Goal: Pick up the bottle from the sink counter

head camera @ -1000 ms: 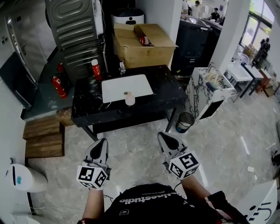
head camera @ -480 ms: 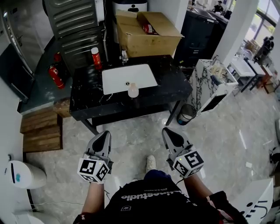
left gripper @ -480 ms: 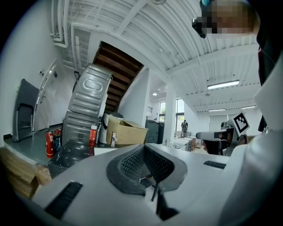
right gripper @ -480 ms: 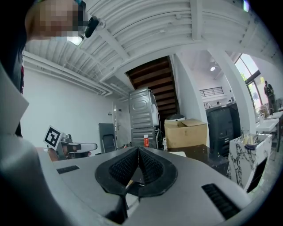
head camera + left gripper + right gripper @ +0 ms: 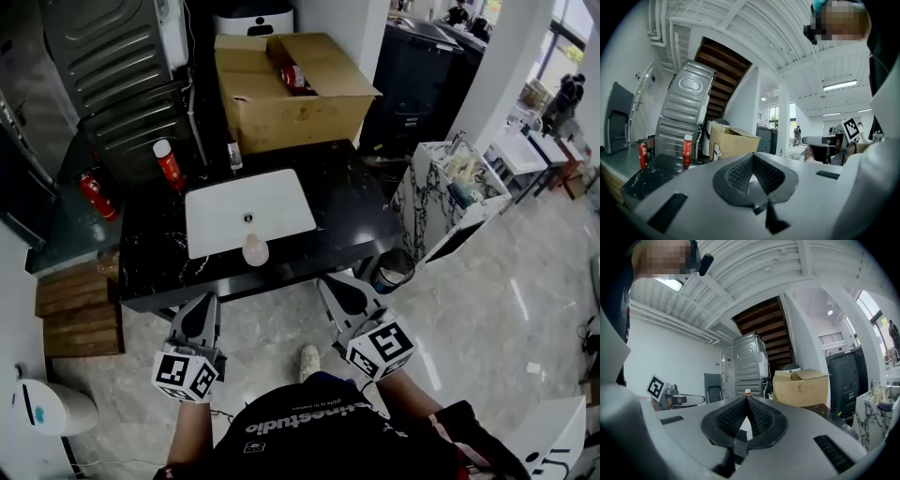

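A small pale bottle (image 5: 255, 250) stands upright on the black sink counter (image 5: 352, 202), at the front rim of the white basin (image 5: 246, 208). A red bottle with a white cap (image 5: 169, 164) stands at the counter's back left and shows in the left gripper view as the red bottle (image 5: 687, 150). Only its cap (image 5: 747, 392) peeks over the jaws in the right gripper view. My left gripper (image 5: 208, 302) and right gripper (image 5: 330, 284) hover just short of the counter's front edge, both shut and empty, either side of the pale bottle.
A small dark bottle (image 5: 234, 155) stands by the tap behind the basin. An open cardboard box (image 5: 291, 89) sits behind the counter. A fire extinguisher (image 5: 91, 192) and wooden steps (image 5: 80, 309) are at the left, a bin (image 5: 386, 277) and a marble cabinet (image 5: 450, 202) at the right.
The counter has come closer and shifted left in the head view. Both grippers, held the same way, now reach almost to its front edge.
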Tool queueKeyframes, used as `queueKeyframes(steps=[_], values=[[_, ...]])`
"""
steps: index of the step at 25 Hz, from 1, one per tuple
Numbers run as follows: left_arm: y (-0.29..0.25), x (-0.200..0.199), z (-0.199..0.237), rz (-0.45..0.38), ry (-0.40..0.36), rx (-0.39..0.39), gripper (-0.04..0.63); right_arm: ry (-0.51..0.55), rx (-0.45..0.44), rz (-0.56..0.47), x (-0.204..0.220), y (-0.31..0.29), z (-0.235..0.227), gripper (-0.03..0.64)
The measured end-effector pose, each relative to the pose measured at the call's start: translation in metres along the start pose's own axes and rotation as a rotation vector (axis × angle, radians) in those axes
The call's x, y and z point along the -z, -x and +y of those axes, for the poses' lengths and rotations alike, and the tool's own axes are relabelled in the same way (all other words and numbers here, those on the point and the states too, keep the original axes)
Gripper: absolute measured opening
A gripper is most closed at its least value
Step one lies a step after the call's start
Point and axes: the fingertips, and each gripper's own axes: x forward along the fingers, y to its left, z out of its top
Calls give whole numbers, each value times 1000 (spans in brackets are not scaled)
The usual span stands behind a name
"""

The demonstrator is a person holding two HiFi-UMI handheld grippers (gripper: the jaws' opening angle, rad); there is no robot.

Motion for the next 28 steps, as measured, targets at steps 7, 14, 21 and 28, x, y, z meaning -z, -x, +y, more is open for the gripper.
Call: queueKeyframes(steps=[7,14,21,28], values=[[-97,-14,7,17,-31,-25,11,-11,-38,-14,-22,-58,-87,38],[-129,-10,33,49,-42,-18,11,-38,-43,-3,-20,-98,-102,38],[-146,10,51,98,-43,73,176,-31,-52,7,-20,-122,-80,38],[-183,94,44,272,-52,186,283,-37,-4,61,-4,-118,-72,38]])
